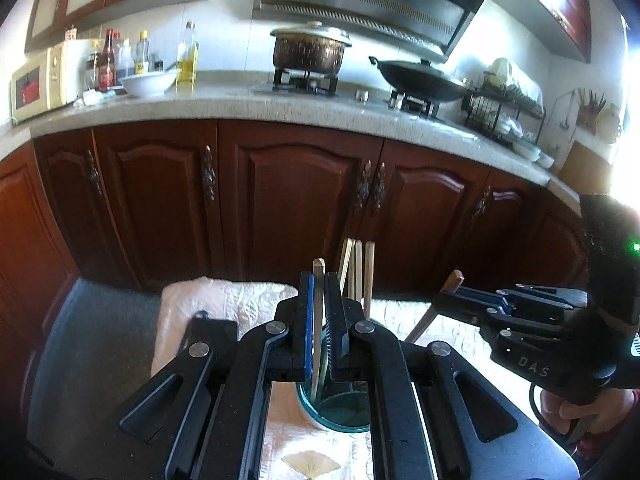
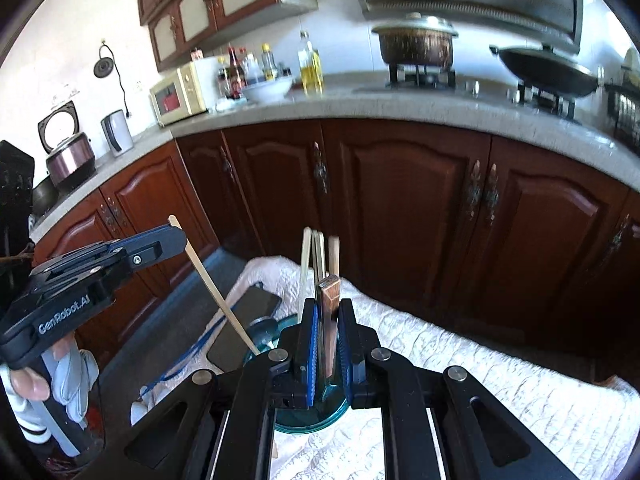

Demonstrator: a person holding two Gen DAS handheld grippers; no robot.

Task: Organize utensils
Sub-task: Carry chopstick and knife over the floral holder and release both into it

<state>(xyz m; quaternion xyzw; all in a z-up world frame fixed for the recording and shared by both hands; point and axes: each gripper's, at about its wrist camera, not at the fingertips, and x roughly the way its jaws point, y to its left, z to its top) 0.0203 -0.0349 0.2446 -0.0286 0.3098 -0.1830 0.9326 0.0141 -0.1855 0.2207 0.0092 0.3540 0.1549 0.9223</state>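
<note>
My left gripper [image 1: 319,280] is shut on a pale wooden chopstick [image 1: 318,344]. The chopstick's lower end dips into a teal cup [image 1: 306,406] right below the jaws. Several pale chopsticks [image 1: 357,268] stand upright in that cup. My right gripper [image 2: 329,304] is shut on a brown wooden utensil handle [image 2: 330,320], held above the same cup [image 2: 304,426]. In the left wrist view the right gripper [image 1: 445,294] sits to the right, with its brown handle [image 1: 428,318] slanting down toward the cup. In the right wrist view the left gripper [image 2: 180,236] holds its chopstick [image 2: 220,292] tilted toward the cup's rim.
The cup stands on a white quilted cloth [image 2: 460,364] over a table. On the cloth's left part lies a flat black device [image 2: 244,320] with a blue cord [image 2: 192,356]. Dark wooden cabinets [image 1: 296,196] and a stone counter [image 1: 280,108] with pots lie beyond. A gloved hand [image 2: 76,376] grips the left tool.
</note>
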